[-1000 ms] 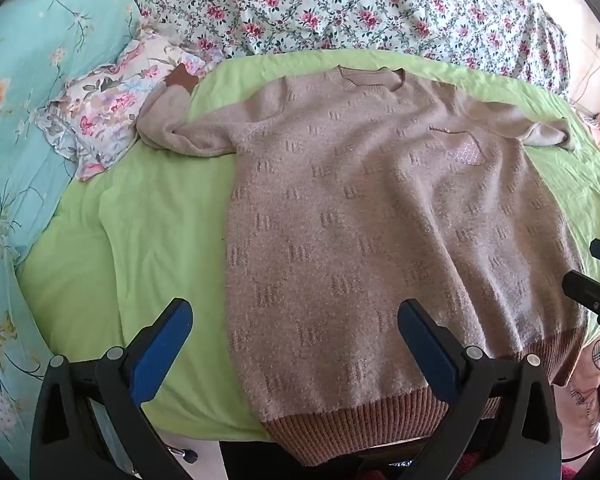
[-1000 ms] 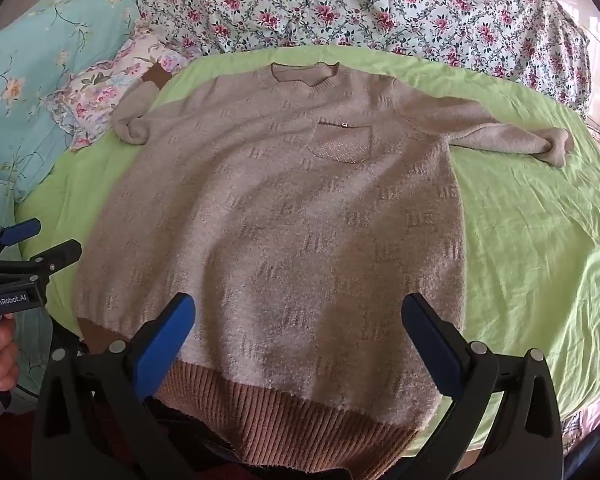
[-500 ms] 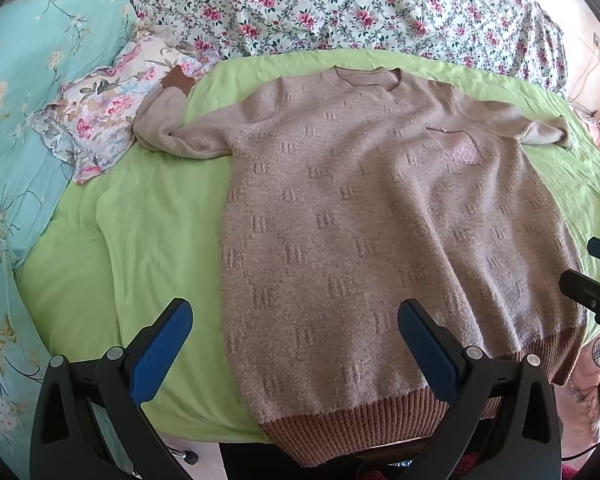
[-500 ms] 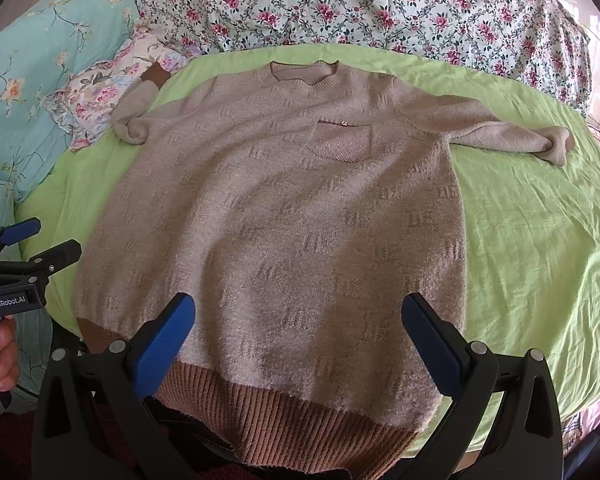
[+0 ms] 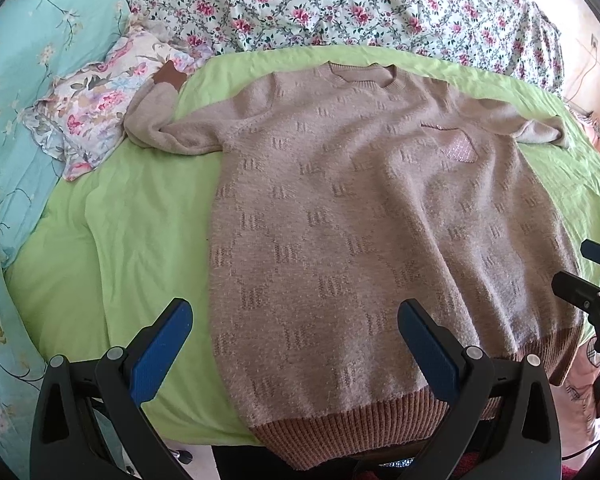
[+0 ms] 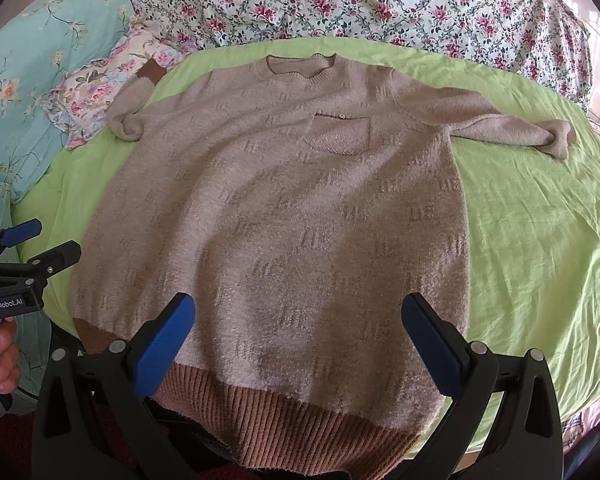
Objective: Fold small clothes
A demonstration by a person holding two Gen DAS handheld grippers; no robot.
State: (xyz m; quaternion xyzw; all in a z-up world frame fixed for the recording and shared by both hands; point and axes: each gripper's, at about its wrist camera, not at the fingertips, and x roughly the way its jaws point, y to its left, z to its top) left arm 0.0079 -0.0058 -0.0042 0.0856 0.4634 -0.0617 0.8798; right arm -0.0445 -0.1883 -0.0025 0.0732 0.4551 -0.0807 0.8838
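A beige knitted sweater [image 5: 364, 216] [image 6: 284, 208] with a brown ribbed hem and a chest pocket [image 6: 338, 136] lies flat, front up, on a green sheet [image 5: 140, 232] [image 6: 540, 232]. Both sleeves stretch sideways with bent ends; the left cuff [image 5: 168, 76] rests on a floral pillow. My left gripper [image 5: 294, 320] hovers open above the hem's left part, with nothing between its blue pads. My right gripper [image 6: 298, 316] hangs open over the hem's middle. Each gripper shows at the other view's edge, the left gripper [image 6: 28, 244] and the right gripper [image 5: 592, 268].
A floral quilt [image 5: 360, 4] is piled behind the sweater. A turquoise flowered blanket [image 5: 24, 92] and a small floral pillow [image 5: 96, 108] lie to the left. A hand [image 6: 0, 356] holds the left gripper's handle. The bed's front edge runs just under the hem.
Almost nothing has changed: both views drift very slightly, and the sweater lies as before. Both grippers stay open.
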